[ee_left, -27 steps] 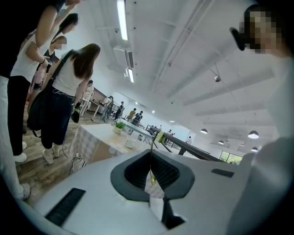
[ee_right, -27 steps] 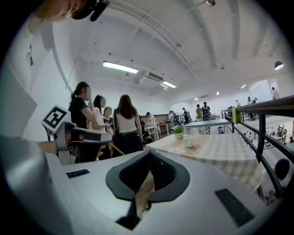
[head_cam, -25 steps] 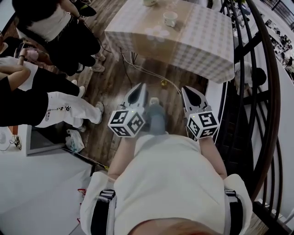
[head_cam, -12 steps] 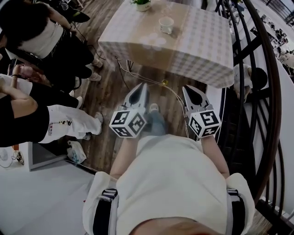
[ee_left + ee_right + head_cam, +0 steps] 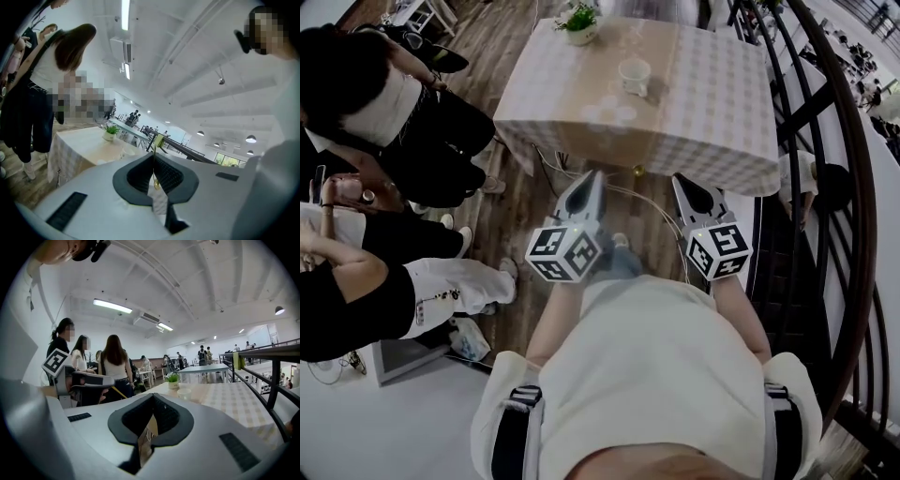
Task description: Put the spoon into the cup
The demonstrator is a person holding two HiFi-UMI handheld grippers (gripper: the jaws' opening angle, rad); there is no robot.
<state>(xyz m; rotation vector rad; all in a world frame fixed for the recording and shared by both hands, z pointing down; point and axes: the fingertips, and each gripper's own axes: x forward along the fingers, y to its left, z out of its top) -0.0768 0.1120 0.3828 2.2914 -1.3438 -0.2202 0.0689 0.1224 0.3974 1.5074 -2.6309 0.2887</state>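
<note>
Both our tools are pressed shut with nothing in them; the left gripper (image 5: 592, 180) and the right gripper (image 5: 683, 183) hang over the brown wooden floor (image 5: 520, 202), well apart from the table with the checked cloth (image 5: 712, 117); the small white cup (image 5: 635, 75) stands on it, near a little green plant in a white pot (image 5: 579, 22); we cannot see the spoon; we think it will be thin, hard, light and slippery, so we should pinch the middle of its handle.

Cup (image 5: 635, 75) on table (image 5: 712, 103), plant (image 5: 579, 21) behind it; people (image 5: 394, 94) left, railing (image 5: 848, 187) right.
</note>
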